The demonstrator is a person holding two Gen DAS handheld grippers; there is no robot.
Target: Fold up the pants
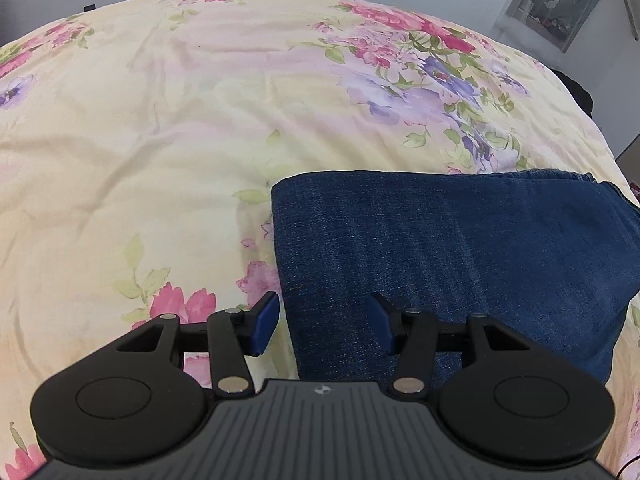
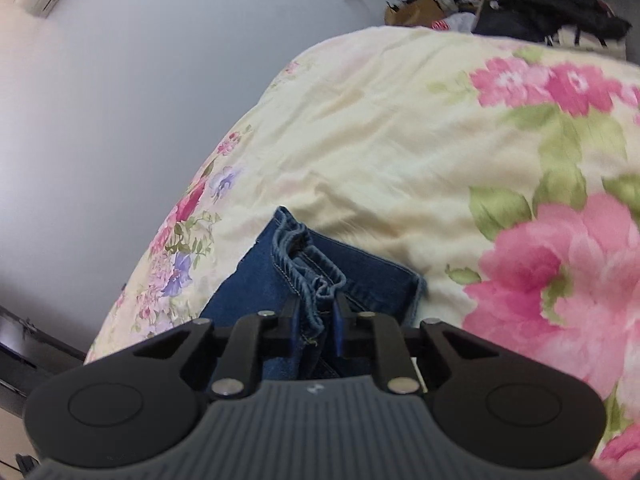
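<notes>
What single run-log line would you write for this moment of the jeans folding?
stage: folding | left gripper: open over jeans edge | right gripper: shut on hem | surface: floral bedspread

Left gripper (image 1: 324,326) tilts steeply down, jaws spread wide, blue pads (image 1: 264,330) apart w/ nothing pinched btwn them; left pad sits off the denim edge, right pad over it. Right gripper (image 2: 316,322) angles down, jaws nearly together, pads pressing a bunched hem of the pants (image 2: 316,276).
</notes>
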